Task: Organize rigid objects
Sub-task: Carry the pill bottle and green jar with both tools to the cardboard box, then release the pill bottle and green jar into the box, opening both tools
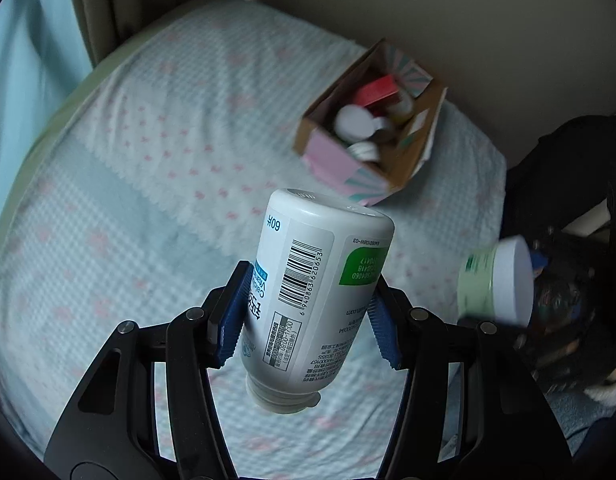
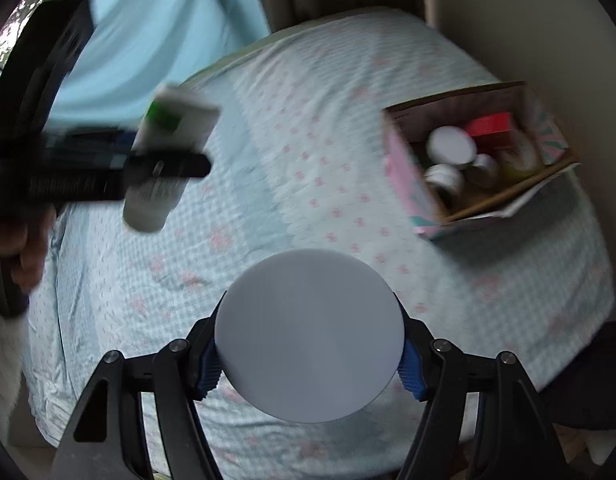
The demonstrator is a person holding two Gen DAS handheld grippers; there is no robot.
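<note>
**Both tongs loaded above the bed**

Your left gripper (image 1: pixel 308 316) is clamped on a white bottle (image 1: pixel 315 292), held at lower centre of the left wrist view, base pointing away. Your right gripper (image 2: pixel 308 356) squeezes a white-lidded jar (image 2: pixel 308 336) at lower centre of its view. The open cardboard box (image 1: pixel 419 148), with jars already inside, sits on the checked bedspread (image 1: pixel 148 160) at upper right of both frames.

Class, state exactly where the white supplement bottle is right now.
The white supplement bottle is held between the left gripper's blue fingers, cap toward the camera, above the bedspread, with the cardboard box beyond it.
</note>
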